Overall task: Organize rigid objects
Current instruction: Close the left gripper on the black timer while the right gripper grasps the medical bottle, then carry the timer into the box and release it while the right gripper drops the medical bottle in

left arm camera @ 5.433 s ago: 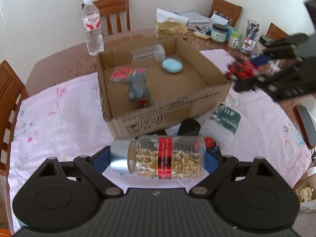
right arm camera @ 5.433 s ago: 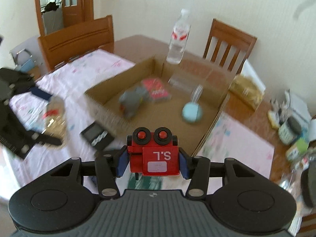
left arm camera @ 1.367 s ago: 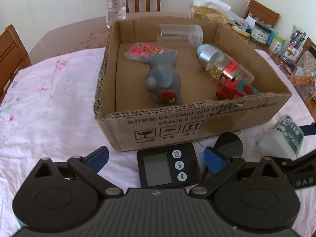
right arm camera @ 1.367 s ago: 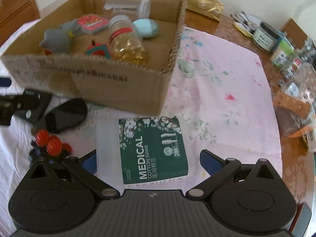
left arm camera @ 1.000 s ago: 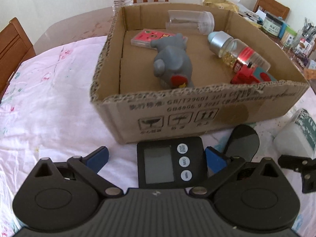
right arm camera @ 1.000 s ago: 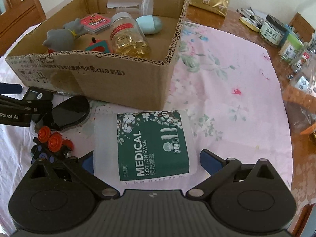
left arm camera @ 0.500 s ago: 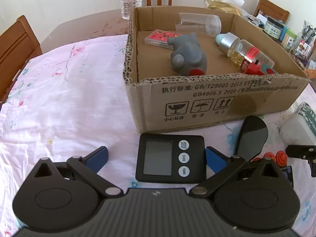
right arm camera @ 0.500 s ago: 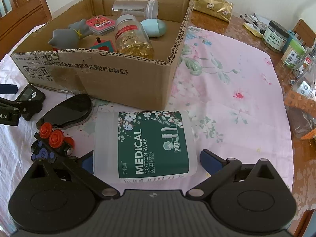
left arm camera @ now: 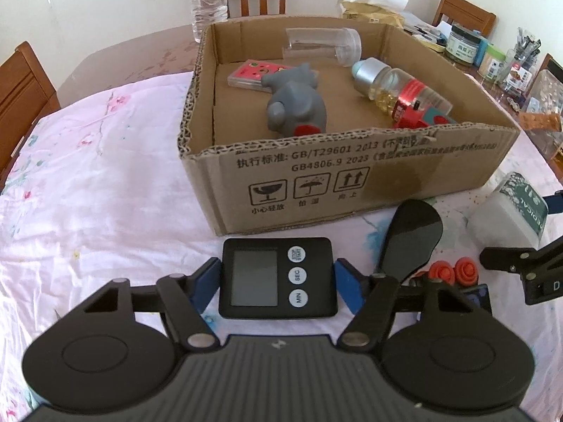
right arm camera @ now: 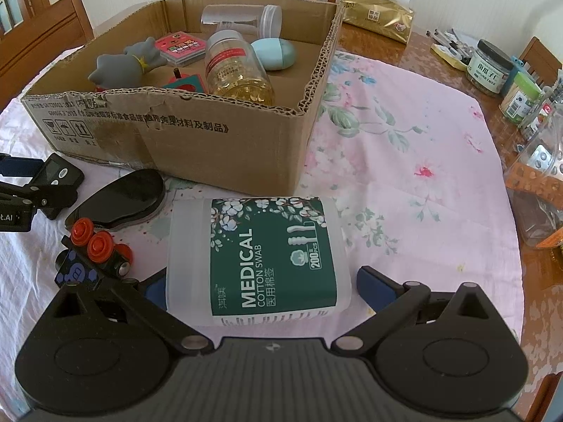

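- The left gripper (left arm camera: 278, 281) sits low in the middle of its frame, its blue pads (left arm camera: 207, 283) pressed against both sides of the black timer (left arm camera: 278, 276); the jaws have closed down to the timer's width, and it looks gripped though it lies flat on the cloth.
- The right gripper (right arm camera: 258, 288) sits at the bottom of its frame with jaws wide. The swab box (right arm camera: 257, 260) lies between them, but the right pad (right arm camera: 374, 288) stands clear of it, so nothing is held there yet.
- Just beside the timer, lower right in the left view, lie a black oval case (left arm camera: 410, 242) and a small toy with red knobs (left arm camera: 454, 272), both on the cloth.
- Beyond these, centre frame, stands the carton (left arm camera: 352, 176), open at the top.
- Inside it already: a grey toy (left arm camera: 295, 112), a pill bottle (left arm camera: 394, 88), a clear jar (left arm camera: 323, 44), a pink card box (left arm camera: 258, 74), a red toy (left arm camera: 418, 116) and, in the right view, a blue egg-shaped case (right arm camera: 274, 54).
- By my reckoning the sorting is well past half: six things are in, four are out in front of the carton.
- The timer looks ready to be lifted in; the swab box needs gripping first.
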Demonstrator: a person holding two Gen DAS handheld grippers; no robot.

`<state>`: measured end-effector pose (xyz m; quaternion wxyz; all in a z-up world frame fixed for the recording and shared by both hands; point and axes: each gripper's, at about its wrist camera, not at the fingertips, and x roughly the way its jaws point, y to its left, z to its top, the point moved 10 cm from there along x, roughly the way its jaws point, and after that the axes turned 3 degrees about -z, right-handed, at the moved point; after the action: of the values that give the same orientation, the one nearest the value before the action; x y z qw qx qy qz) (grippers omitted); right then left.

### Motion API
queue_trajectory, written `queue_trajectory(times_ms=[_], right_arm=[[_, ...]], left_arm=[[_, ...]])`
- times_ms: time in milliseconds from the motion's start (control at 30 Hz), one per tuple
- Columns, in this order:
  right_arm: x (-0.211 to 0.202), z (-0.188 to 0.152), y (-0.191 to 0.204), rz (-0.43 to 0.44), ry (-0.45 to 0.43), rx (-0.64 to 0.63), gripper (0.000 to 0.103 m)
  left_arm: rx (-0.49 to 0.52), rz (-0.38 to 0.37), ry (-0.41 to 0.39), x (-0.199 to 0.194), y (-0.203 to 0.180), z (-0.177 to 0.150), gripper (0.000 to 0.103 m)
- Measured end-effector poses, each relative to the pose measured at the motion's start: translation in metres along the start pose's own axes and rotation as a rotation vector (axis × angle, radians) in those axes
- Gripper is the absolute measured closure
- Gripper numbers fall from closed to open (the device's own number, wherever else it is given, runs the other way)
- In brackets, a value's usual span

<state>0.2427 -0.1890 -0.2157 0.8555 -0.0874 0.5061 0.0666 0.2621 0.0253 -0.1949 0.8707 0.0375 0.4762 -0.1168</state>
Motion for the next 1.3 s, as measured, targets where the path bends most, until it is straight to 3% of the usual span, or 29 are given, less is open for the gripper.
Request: queue_trajectory(times_ms=[267,567,733,1033,1300], right_arm=[[0.003,0.009,0.001,-0.003,0.064,-0.016,0.0],[-0.003,0.02,0.011,-0.002,0.078,-0.059,0.014],[-0.005,0.021,0.01,0.0,0.086,-0.063,0.017],[-0.02,0.023,0.008,0.022,0.083,-0.102,0.017],[-0.048,0.032,0.007,0.074,0.056,-0.149,0.017]], left_arm=[[-0.012,0.009,0.003,0.001,0.001,0.0,0.034],[-0.025,0.021,0.012,0.003,0.001,0.003,0.033],[-0.024,0.015,0.029,0.003,0.001,0.002,0.034],[0.018,-0.029,0.061,-0.011,-0.001,0.001,0.034],[0.117,-0.108,0.054,-0.054,-0.012,0.023,0.034]])
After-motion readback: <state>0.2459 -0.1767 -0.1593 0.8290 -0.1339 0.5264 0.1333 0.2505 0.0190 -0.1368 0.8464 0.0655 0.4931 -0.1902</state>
